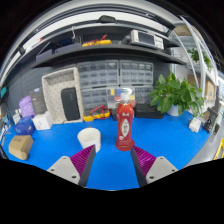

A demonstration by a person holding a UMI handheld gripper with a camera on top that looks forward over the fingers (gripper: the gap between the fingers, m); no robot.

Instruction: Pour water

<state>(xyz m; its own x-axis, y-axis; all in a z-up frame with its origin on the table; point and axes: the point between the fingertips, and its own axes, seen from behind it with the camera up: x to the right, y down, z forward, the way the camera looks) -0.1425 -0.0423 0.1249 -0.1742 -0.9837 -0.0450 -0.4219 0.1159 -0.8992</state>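
Observation:
A red bottle (124,126) with a pale cap and a white label stands upright on the blue table (110,170), just ahead of my fingers and a little right of their midline. To its left, a short way off, stands a white cup (89,138). My gripper (112,160) is open, its purple pads (83,160) spread wide on either side with only bare blue table between them. The bottle's base sits just beyond the fingertips, touching neither.
A green potted plant (178,94) stands at the back right. Small drawers (110,78) and a white frame (62,95) line the back. A tan object (19,147), a blue item (23,127) and a white box (41,121) lie at the left.

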